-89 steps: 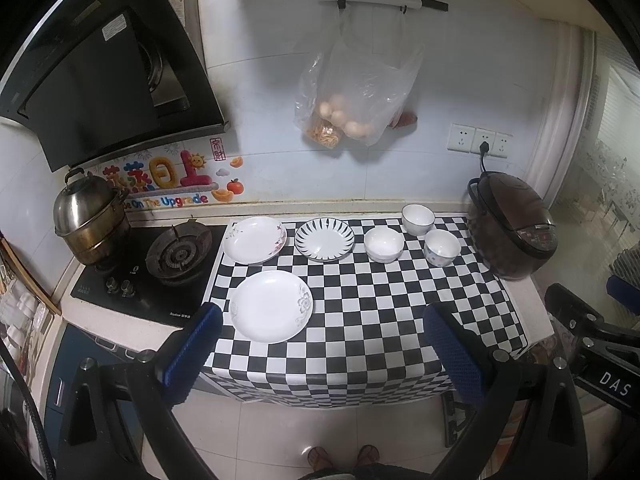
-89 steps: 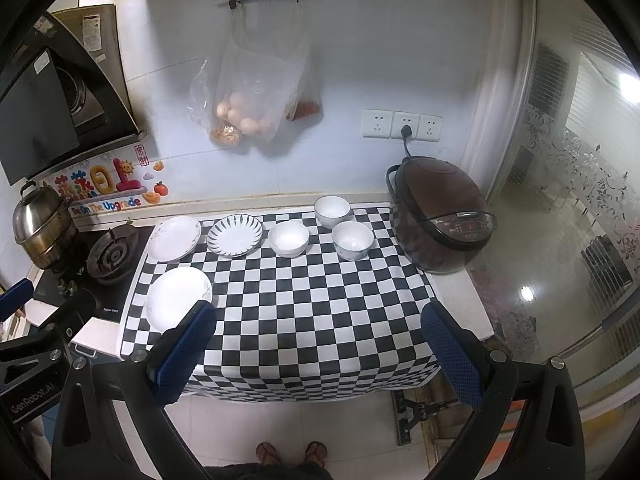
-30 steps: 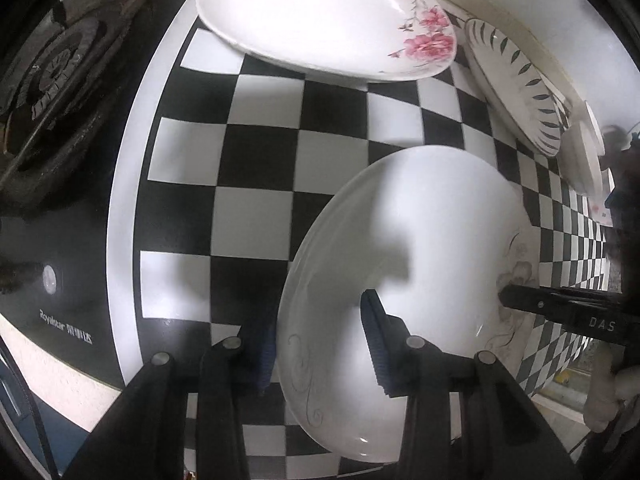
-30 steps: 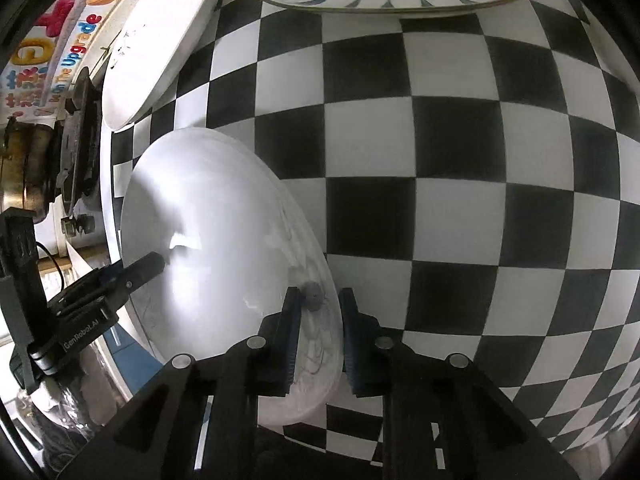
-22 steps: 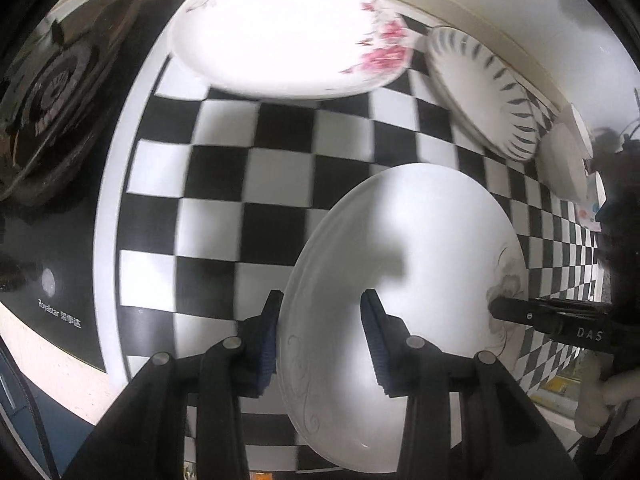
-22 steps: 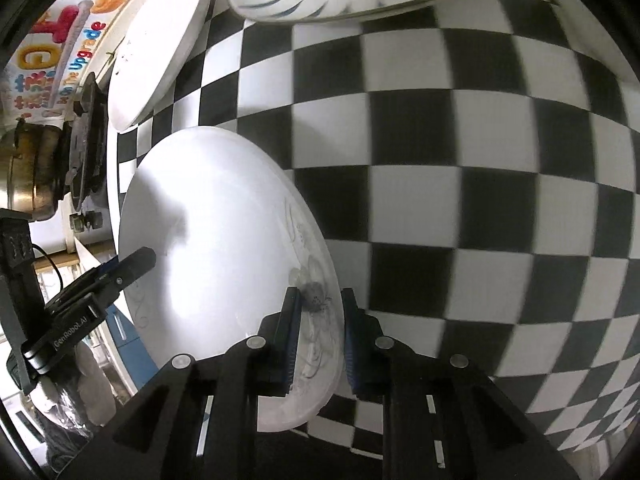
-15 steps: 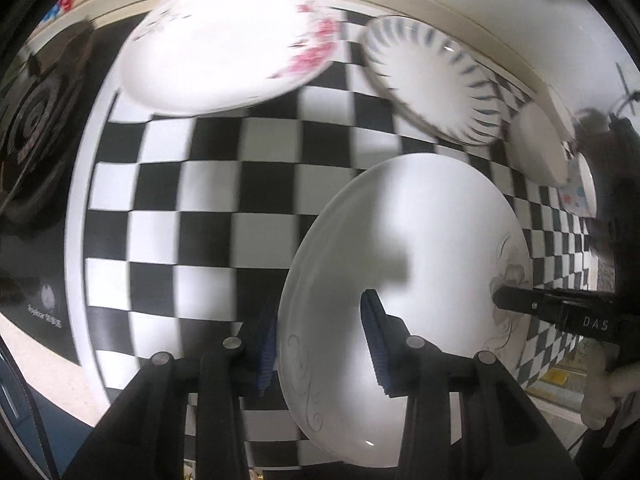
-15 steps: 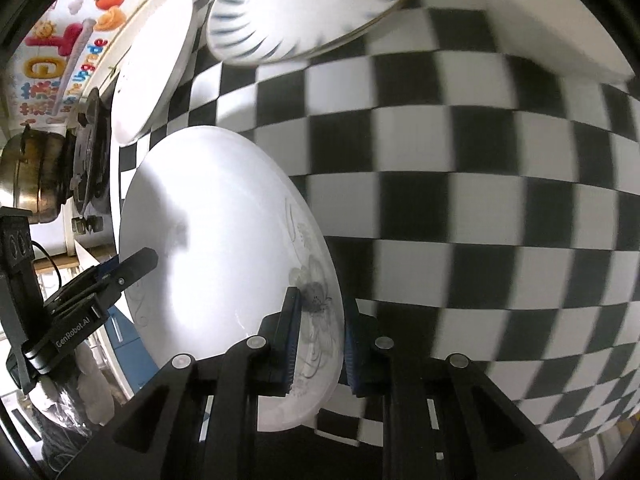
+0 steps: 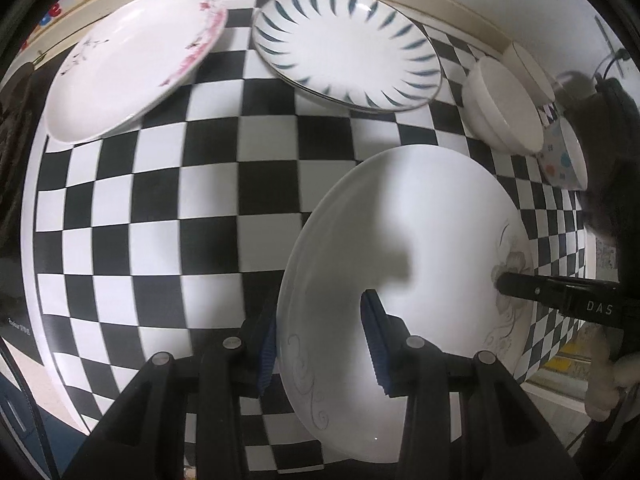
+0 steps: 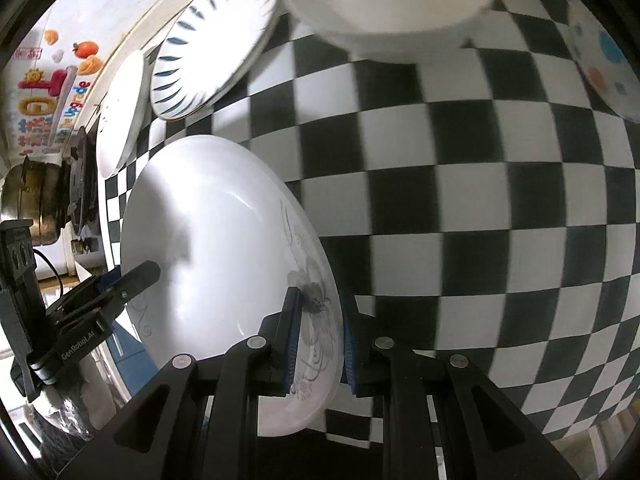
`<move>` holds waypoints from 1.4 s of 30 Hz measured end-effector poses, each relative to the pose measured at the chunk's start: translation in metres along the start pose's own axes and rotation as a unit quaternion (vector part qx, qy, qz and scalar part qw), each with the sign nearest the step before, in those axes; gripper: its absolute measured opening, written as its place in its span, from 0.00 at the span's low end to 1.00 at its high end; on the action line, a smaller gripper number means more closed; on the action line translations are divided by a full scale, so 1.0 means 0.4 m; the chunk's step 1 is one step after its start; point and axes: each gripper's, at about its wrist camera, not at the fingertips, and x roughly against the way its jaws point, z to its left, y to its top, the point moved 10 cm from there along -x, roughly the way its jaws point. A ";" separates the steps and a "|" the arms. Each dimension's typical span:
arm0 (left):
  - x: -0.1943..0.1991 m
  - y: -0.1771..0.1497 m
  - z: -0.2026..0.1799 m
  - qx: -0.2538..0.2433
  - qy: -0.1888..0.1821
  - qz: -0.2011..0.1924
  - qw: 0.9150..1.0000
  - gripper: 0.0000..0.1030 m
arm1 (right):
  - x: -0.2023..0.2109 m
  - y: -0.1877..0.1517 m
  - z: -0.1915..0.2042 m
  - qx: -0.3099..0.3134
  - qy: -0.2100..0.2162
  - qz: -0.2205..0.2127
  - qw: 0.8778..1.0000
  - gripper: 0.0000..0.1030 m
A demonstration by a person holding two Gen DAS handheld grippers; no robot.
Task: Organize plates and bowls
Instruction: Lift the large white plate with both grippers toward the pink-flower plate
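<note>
With both claws, left (image 9: 318,336) and right (image 10: 318,340), clamped on opposite rims, keep the plate (image 9: 400,248) level (striped plate (image 9: 348,44) ahead).

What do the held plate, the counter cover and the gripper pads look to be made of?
Held plate: likely glazed ceramic or porcelain; smooth glossy white with sharp highlights and a faint grey flower print at the rim.
Counter cover: probably vinyl or oilcloth; flat printed black-and-white checks with a slight sheen.
Pads: blue, ribbed, matte; looks like rubber or soft plastic.
</note>
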 end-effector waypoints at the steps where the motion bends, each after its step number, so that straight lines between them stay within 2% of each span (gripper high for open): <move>1: -0.011 0.002 -0.010 -0.001 0.002 0.002 1.000 0.35 | -0.002 0.000 -0.009 -0.001 0.000 0.001 1.000 0.20; 12: -0.101 -0.015 -0.022 0.000 0.033 0.031 0.999 0.35 | -0.030 0.006 -0.088 0.001 -0.005 0.011 1.000 0.19; 17: -0.108 -0.018 -0.021 0.008 0.044 0.025 0.999 0.36 | -0.069 0.003 -0.046 0.009 -0.007 0.014 1.000 0.19; 24: -0.107 -0.013 -0.011 0.033 0.053 0.023 0.998 0.36 | -0.067 0.009 -0.050 0.020 -0.004 0.019 1.000 0.19; 28: -0.042 -0.018 0.006 0.049 0.072 -0.010 0.996 0.36 | -0.042 0.011 -0.066 0.018 -0.014 0.017 1.000 0.19; 33: 0.137 -0.012 0.046 0.088 0.066 -0.086 0.990 0.36 | 0.075 -0.020 -0.023 0.051 -0.021 -0.008 0.998 0.19; 34: 0.166 -0.005 0.058 0.096 0.063 -0.096 0.989 0.36 | 0.093 -0.022 -0.008 0.059 -0.022 -0.014 0.998 0.20; 36: 0.224 0.012 0.088 0.116 0.046 -0.118 0.985 0.36 | 0.145 -0.016 0.058 0.082 -0.006 -0.042 0.996 0.32; 38: 0.265 0.040 0.132 0.138 0.029 -0.132 0.981 0.36 | 0.187 0.007 0.139 0.105 0.017 -0.084 0.991 0.57; 40: 0.284 0.085 0.184 0.156 0.019 -0.144 0.977 0.36 | 0.216 0.052 0.248 0.135 0.048 -0.130 0.981 0.67; 42: 0.281 0.123 0.263 0.177 0.021 -0.146 0.973 0.36 | 0.210 0.097 0.334 0.157 0.051 -0.142 0.976 0.68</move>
